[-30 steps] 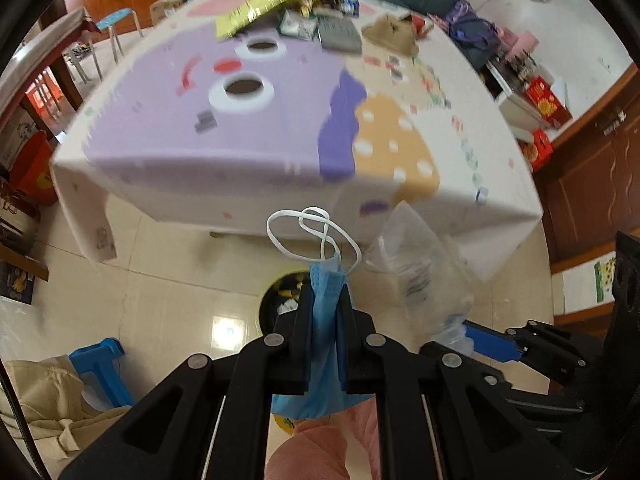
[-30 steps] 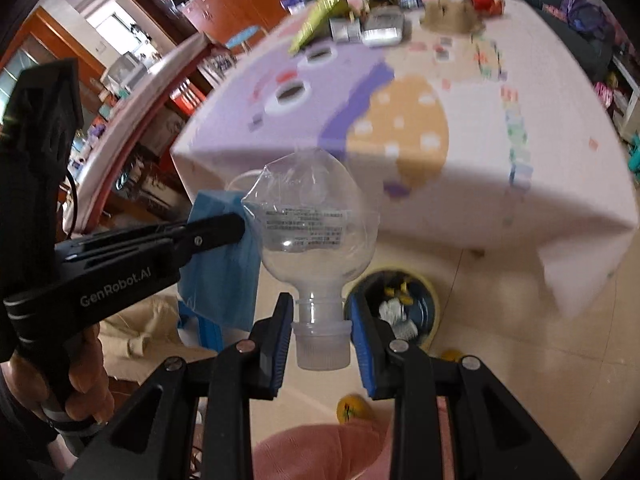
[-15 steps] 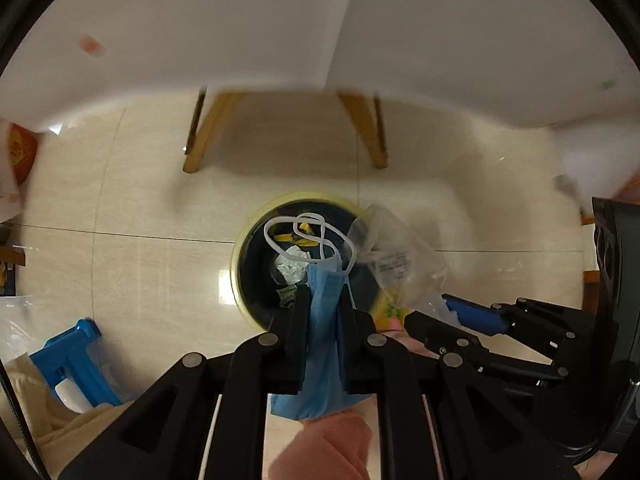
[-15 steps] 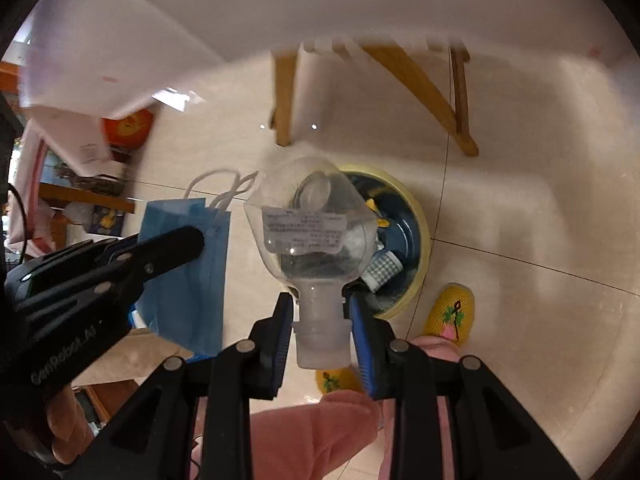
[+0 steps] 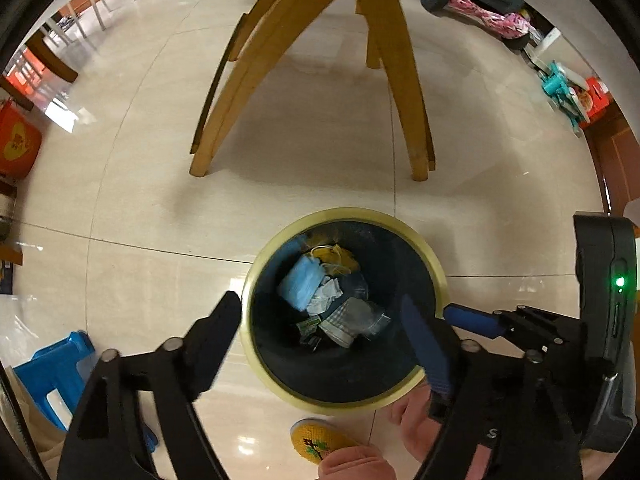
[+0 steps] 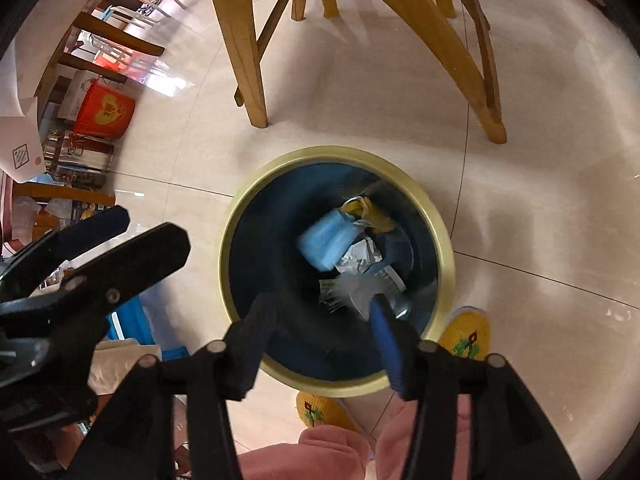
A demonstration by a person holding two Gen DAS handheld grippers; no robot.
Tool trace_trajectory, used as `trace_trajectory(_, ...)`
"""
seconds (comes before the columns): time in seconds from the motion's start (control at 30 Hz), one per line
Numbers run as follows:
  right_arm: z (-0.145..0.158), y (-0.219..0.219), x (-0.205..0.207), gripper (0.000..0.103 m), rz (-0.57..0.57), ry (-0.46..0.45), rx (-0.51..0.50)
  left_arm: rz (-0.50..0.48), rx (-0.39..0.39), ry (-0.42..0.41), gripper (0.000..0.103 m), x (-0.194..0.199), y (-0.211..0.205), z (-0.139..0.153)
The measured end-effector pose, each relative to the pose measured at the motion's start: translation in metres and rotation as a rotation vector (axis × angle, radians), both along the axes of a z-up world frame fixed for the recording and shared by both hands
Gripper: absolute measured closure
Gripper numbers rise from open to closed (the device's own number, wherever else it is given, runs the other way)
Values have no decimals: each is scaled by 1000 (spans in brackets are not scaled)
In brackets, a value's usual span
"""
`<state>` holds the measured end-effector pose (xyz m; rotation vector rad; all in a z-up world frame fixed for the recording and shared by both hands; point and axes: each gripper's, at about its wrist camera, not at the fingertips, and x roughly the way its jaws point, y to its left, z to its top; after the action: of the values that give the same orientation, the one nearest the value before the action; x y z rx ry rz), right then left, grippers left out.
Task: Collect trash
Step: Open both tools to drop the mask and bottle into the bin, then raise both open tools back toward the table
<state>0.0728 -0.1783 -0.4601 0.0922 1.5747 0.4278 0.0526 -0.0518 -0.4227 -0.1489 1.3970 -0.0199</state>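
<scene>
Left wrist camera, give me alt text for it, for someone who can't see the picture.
Looking down, the open left gripper hangs empty over a round dark bin with a yellow rim, where a blue face mask lies on crumpled trash. The right gripper reaches in from the right. Wooden table legs stand on the tiled floor behind the bin.

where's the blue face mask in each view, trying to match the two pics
Left wrist view: the blue face mask lies inside the bin, upper left of the trash pile, just above centre between the open left claw fingers.
Right wrist view: the blue face mask is in the bin's middle, slightly blurred, above the open right claw.
Shared landmark: the bin's yellow rim, with the wooden table legs beyond it.
</scene>
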Motion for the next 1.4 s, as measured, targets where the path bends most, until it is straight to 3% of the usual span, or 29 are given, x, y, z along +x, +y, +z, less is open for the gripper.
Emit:
trace_trajectory(0.07, 4, -1, 0, 50, -3, -2, -1, 12, 7, 7, 2, 1, 3, 4)
trace_trajectory(0.23, 33, -1, -3, 49, 2, -18, -1, 33, 9, 17, 1, -2, 11, 24)
trace_trajectory(0.5, 102, -7, -11, 49, 18, -50, -9, 41, -27, 20, 1, -19, 12, 86)
trace_trajectory(1.17, 261, -4, -50, 49, 57, -138, 13, 30, -20, -73, 1, -58, 23, 248)
trace_trajectory(1.4, 321, -12, -56, 49, 19, -197, 14, 38, -33, -169, 1, -70, 27, 317)
